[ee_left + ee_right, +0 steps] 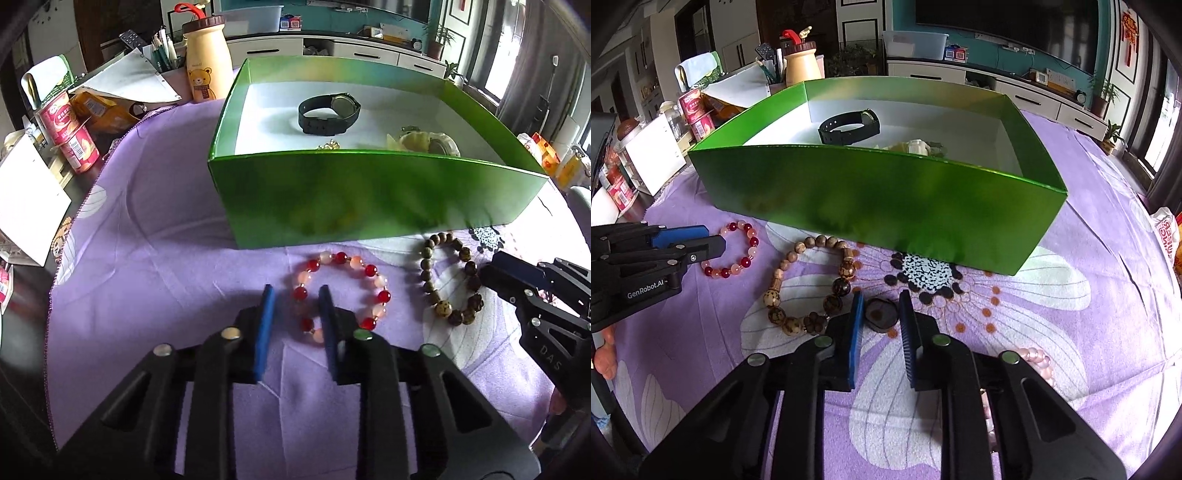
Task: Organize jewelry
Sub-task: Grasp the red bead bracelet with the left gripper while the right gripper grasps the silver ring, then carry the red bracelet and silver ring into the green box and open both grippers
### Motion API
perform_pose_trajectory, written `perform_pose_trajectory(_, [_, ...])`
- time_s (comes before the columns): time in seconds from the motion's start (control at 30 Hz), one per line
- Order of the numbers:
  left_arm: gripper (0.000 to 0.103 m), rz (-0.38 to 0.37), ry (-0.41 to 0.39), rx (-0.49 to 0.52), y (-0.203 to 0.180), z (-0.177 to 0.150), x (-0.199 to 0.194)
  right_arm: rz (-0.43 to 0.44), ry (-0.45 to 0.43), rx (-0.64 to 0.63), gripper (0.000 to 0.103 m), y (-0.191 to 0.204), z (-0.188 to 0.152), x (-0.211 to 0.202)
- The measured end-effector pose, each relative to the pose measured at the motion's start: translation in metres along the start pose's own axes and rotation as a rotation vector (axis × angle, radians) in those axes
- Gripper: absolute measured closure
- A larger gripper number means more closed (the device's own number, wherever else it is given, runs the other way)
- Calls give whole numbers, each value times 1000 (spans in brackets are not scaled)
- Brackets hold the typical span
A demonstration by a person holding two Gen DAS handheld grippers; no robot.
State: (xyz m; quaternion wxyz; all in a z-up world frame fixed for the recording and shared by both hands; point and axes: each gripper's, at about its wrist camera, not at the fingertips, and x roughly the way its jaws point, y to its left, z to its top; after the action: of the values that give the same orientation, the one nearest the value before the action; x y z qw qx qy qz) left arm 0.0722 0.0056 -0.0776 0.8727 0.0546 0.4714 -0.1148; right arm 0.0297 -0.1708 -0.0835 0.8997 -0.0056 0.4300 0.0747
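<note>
the left gripper (295, 291) straddles the near-left beads of the red bracelet (341, 291), fingers narrowly parted. the right gripper (881, 297) brackets a dark disc (882, 314), parted, beside the brown bracelet (809, 286). green box (369, 199) far.

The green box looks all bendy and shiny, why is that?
Left wrist view: the fisheye lens bows the green box and its straight edges, and window light makes its glossy front wall look patchy. Right wrist view: same curving on the box, with black corners around the picture and bright glare at the window on the right.
</note>
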Motion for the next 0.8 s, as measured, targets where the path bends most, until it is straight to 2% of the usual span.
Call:
perform_pose_trajectory(0.03, [94,-9,4,-8,1,1,0,9,1,15,84,-2,0,-1])
perform_pose_trajectory(0.07, [95,-21,11,-18,2,1,0,17,4,32,84,-5,0,-2])
perform_pose_trajectory(0.43, [96,-141,-6,-95,11,7,-24,44,-48,84,84,-15,1,-34])
perform_pose_trajectory(0.8, [96,-184,-75,-91,6,19,-60,57,-89,112,84,-21,0,-58])
